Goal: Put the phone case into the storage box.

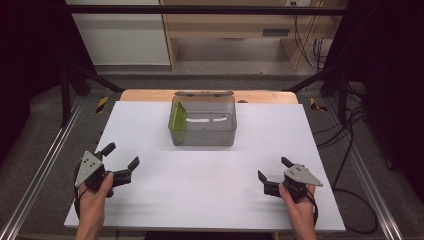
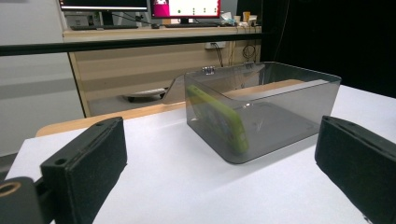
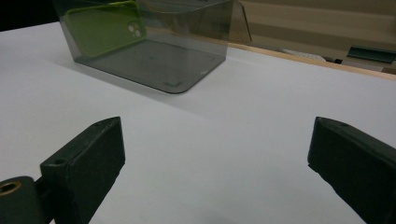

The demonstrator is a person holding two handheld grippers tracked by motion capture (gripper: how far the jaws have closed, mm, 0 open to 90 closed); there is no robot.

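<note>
A smoky clear plastic box (image 1: 210, 134) stands at the back middle of the white table (image 1: 200, 175). Inside it a lime-green phone case (image 1: 177, 118) leans upright against the box's left wall. The left gripper view has the box (image 2: 285, 107) with the case (image 2: 219, 119) ahead, and in the right gripper view the box (image 3: 154, 60) and case (image 3: 105, 28) lie far off at upper left. My left gripper (image 1: 121, 156) rests open at the table's front left, held by a hand. My right gripper (image 1: 272, 168) rests open at the front right. Both hold nothing.
The table's wooden edge (image 1: 150, 94) shows behind the white sheet. Metal rails (image 1: 45, 165) run along both sides, and cables (image 1: 350, 150) trail on the floor at right. A wooden bench (image 2: 140, 56) with monitors (image 2: 187, 8) stands behind the table.
</note>
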